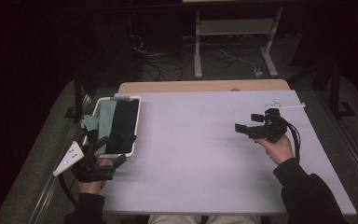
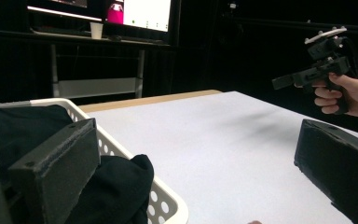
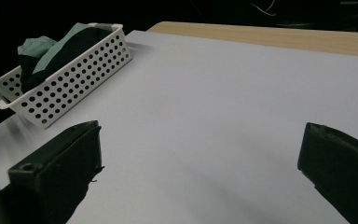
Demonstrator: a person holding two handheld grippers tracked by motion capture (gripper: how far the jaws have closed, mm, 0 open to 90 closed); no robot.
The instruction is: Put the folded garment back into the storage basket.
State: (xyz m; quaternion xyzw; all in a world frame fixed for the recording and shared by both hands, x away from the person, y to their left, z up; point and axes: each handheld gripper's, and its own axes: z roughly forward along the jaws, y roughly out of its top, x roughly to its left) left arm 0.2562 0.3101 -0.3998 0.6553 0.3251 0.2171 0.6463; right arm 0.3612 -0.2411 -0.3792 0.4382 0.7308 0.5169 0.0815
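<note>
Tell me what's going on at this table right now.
A person sits at a white table with a handheld gripper in each hand. The left gripper is open at the near end of a white perforated basket holding black and green cloth, with one jaw over the cloth. The right gripper is open too, held above the bare right side of the table. Neither holds anything yet.

Your room sits dim, almost black around the pale table [image 1: 205,154], which catches soft overhead light with no harsh glare. Beyond your left gripper [image 2: 191,177], a bright screen [image 2: 147,13] blows out white. Close jaws look soft and blurred; faint shadows pool beneath your right gripper [image 1: 244,130].
</note>
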